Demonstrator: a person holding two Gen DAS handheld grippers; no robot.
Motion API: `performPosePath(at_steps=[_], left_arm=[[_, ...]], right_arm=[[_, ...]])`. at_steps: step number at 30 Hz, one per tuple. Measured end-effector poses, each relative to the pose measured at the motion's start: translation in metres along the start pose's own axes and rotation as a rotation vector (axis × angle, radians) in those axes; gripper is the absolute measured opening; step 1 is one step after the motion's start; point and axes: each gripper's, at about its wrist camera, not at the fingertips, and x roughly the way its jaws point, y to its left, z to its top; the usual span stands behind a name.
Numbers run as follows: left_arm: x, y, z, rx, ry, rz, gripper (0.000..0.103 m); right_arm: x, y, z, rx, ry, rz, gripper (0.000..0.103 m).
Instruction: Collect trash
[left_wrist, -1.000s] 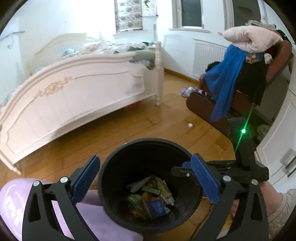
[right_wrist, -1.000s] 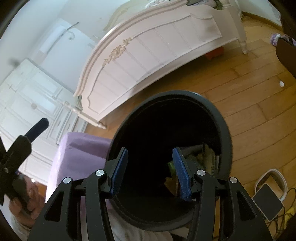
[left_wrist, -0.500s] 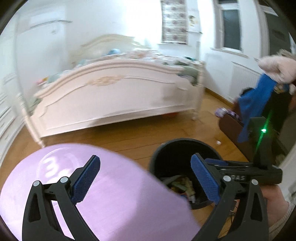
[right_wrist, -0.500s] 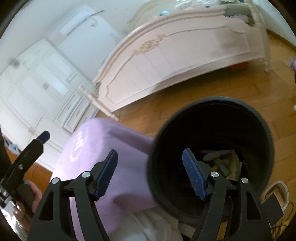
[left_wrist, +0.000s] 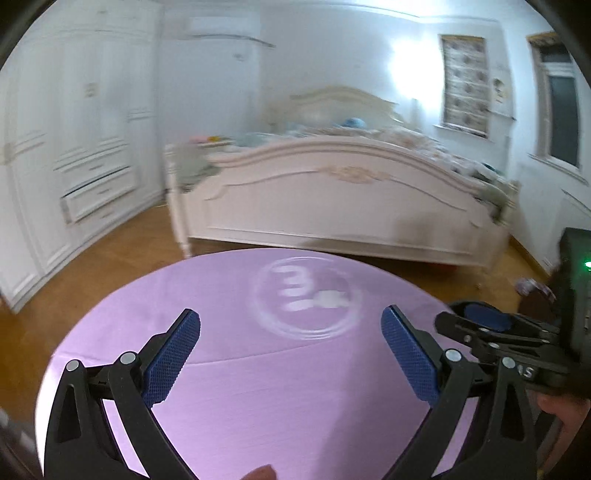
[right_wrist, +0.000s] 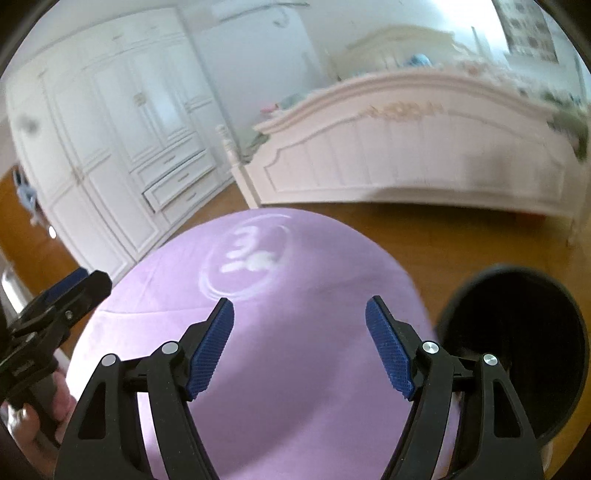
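Left gripper (left_wrist: 290, 356) spread wide, nothing between the pads. Right gripper (right_wrist: 300, 345) opening, jaws empty. Both hovering over a round purple cushion (right_wrist: 280, 295) printed with a white 3. Black trash bin (right_wrist: 517, 347) just right of the cushion on the wood floor. White bed (left_wrist: 347, 206) and wardrobe (right_wrist: 110, 147) behind.

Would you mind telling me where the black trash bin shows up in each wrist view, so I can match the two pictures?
Left wrist view: the black trash bin is not visible; the right gripper fills that lower-right area.
Right wrist view: the bin sits at the lower right, on the wooden floor beside the purple cushion.
Shared landmark: the cushion's white circular logo, ahead of both open grippers.
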Motion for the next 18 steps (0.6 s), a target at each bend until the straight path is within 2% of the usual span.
performPosePath(at_steps=[1,4,9,18], left_arm=[[-0.003,0.007,-0.002,-0.014,-0.007,0.022,0.098],[-0.012,0.027,-0.01,-0.053,-0.029,0.062,0.098],[-0.024,0.052,-0.022,-0.11,-0.046,0.134,0.098],[-0.036,0.079,-0.033,-0.197,-0.055,0.147,0.098]], right_arm=[[-0.001,0.01,0.0,-0.015,-0.024,-0.005,0.096],[-0.002,0.038,-0.001,-0.069,-0.093,-0.007,0.096],[-0.001,0.069,-0.004,-0.116,-0.155,0.002,0.096],[0.01,0.087,-0.009,-0.156,-0.151,0.025,0.098]])
